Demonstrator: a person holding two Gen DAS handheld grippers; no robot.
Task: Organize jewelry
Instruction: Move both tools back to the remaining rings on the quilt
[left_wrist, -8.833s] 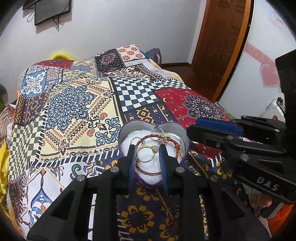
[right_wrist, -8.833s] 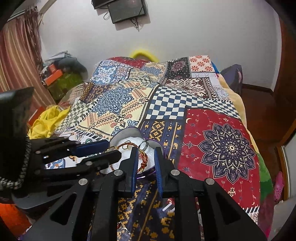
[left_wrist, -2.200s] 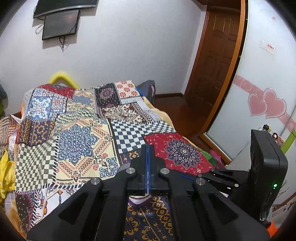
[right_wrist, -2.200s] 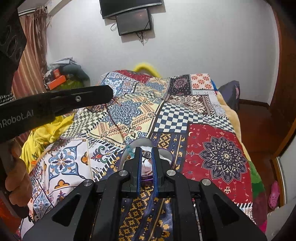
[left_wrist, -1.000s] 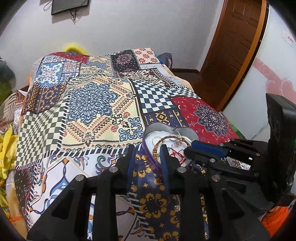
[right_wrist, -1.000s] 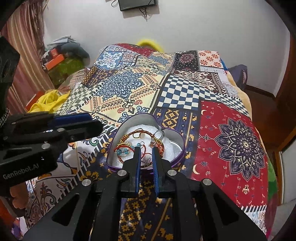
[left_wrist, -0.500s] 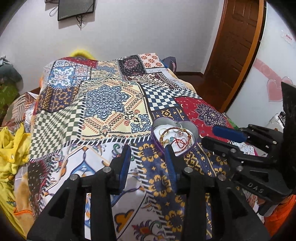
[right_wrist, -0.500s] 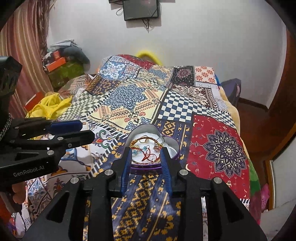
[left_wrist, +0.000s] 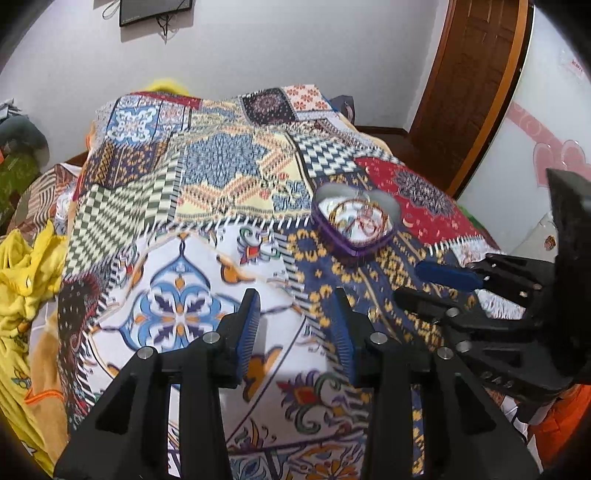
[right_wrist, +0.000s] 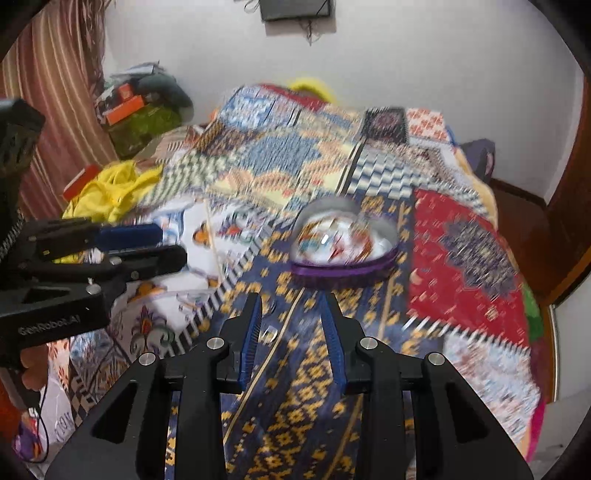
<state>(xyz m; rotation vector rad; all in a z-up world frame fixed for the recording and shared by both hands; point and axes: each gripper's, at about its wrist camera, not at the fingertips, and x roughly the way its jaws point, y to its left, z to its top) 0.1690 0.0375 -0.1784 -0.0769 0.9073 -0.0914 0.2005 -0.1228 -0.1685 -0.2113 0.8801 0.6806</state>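
Both grippers are seen drawn back from the heart-shaped tin (left_wrist: 354, 225) compared with a second ago, when the right fingers were held close over its contents; the tin is now left well ahead of them.

At the left of the left-wrist view, yellow clothing (left_wrist: 26, 266) is heaped beside the patchwork bedspread (left_wrist: 177, 206). At lower centre, the left gripper (left_wrist: 295, 325) is held released, its jaws spread with nothing between them. Right of centre, the tin is seen resting on the bedspread, with bangles and a red cord piled inside it. At the far right, the right gripper (left_wrist: 443, 284) is seen from the side.

In the right-wrist view, which is blurred, the left gripper (right_wrist: 147, 247) is seen at the left edge, and the right gripper (right_wrist: 291, 332) at lower centre is likewise released and empty. A small pale item (right_wrist: 269, 333), possibly a ring, is seen on the cloth beside its left finger; its identity cannot be told.

That item could be overlooked or pressed into the soft bedding. The tin could also be tipped if it is nudged on so yielding a surface.
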